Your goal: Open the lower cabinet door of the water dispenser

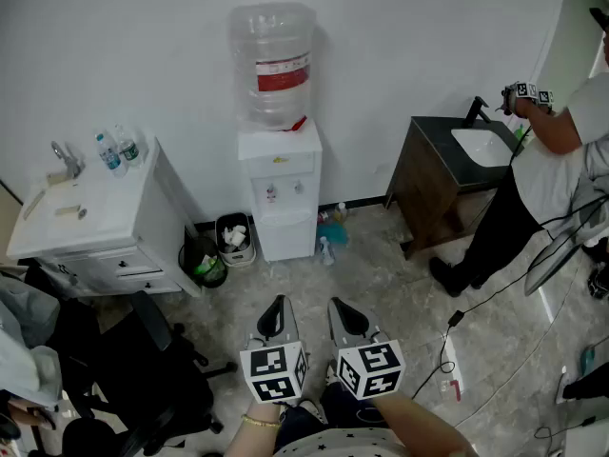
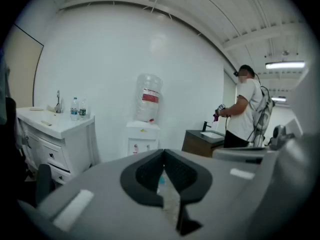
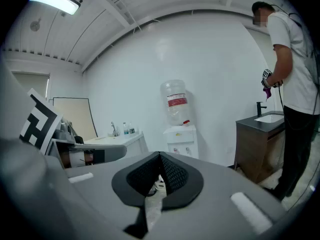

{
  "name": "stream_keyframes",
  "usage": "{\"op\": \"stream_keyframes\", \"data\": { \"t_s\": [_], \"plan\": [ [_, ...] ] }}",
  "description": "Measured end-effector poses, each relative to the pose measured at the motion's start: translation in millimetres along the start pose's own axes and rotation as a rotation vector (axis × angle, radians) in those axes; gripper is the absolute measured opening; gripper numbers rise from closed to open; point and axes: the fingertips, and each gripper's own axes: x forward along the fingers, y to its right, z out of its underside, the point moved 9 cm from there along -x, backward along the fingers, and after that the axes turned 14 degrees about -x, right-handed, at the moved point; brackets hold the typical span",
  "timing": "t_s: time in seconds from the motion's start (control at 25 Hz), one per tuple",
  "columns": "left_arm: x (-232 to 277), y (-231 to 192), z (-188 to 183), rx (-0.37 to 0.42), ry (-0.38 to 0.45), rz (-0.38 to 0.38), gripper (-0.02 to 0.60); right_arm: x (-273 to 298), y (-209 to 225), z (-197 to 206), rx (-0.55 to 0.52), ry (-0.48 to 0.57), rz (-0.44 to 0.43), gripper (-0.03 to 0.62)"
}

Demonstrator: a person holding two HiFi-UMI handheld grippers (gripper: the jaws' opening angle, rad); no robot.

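A white water dispenser (image 1: 279,174) stands against the far wall with a clear bottle (image 1: 273,65) on top. Its lower cabinet door (image 1: 286,236) is closed. Both grippers hover low in the head view, well short of the dispenser and side by side. My left gripper (image 1: 278,303) has its jaws together with nothing between them, and so does my right gripper (image 1: 340,305). In the left gripper view the dispenser (image 2: 141,139) shows beyond the left gripper (image 2: 163,153). The right gripper view shows the dispenser (image 3: 181,140) past the right gripper (image 3: 160,155).
A white vanity (image 1: 86,227) with two water bottles (image 1: 112,150) stands left. A waste bin (image 1: 234,239) and a green bag (image 1: 207,267) sit beside the dispenser, and spray bottles (image 1: 328,246) lie on its right. A black chair (image 1: 143,360) is near left. A person (image 1: 542,179) works at a dark vanity (image 1: 447,174). Cables (image 1: 476,312) cross the floor.
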Motion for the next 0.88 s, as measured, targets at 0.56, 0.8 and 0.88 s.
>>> {"op": "stream_keyframes", "data": {
  "t_s": [0.56,0.8,0.88],
  "plan": [
    [194.8,-25.4,-42.6,0.011,-0.010,-0.051,0.008,189.4,102.8,-15.8,-0.008,0.000,-0.046,-0.002],
    [296.9,-42.6,-65.2,-0.019,-0.017,-0.099,0.008,289.6,152.7,-22.0,-0.049,-0.009,-0.132,-0.002],
    [324.8,-54.8,-56.3,-0.026,-0.030,-0.117,0.008,316.7,161.2,-7.0,-0.037,-0.016,-0.141,-0.002]
  ]
}}
